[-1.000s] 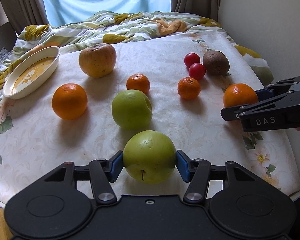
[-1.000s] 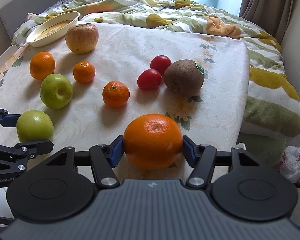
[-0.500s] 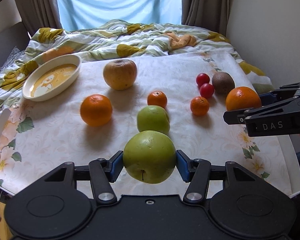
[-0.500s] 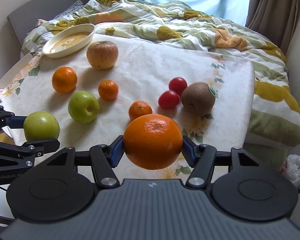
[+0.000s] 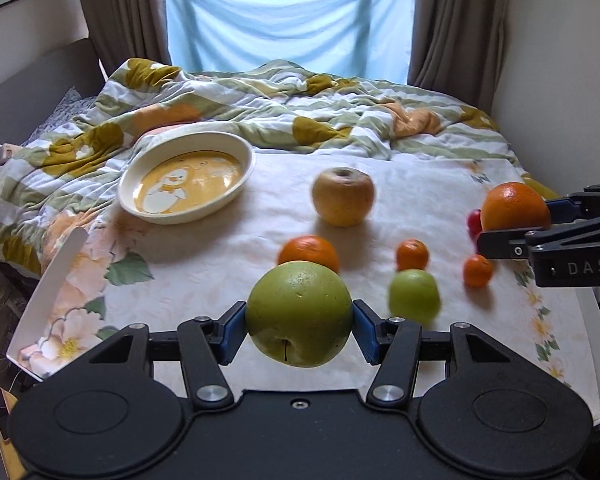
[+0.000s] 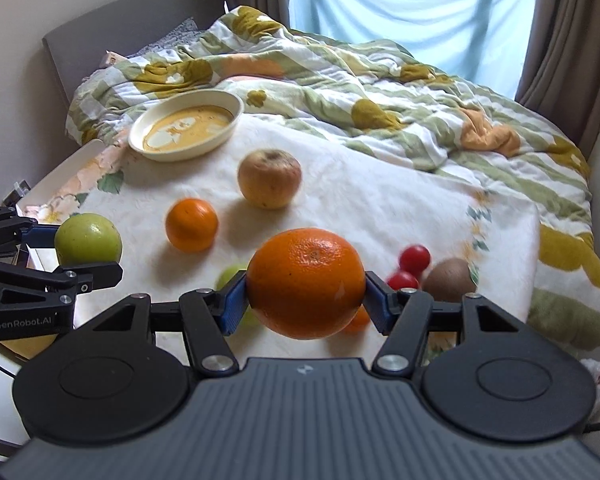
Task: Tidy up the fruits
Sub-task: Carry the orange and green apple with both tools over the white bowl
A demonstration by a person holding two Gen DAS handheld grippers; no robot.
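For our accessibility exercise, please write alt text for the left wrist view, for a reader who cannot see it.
The left gripper holds a green apple above a floral cloth strewn with fruit: a yellowish apple, oranges, and a second green apple. A cream oval dish sits far left; at right, the right gripper holds an orange.

Bare floral cloth point(image 5: 204, 280) lies open between the cream oval dish point(image 5: 188, 178) and the yellow-brown apple point(image 5: 343, 196). Small oranges point(image 5: 411, 254), a green apple point(image 5: 414, 296) and, seemingly, red tomatoes point(image 6: 414, 258) crowd the right side.
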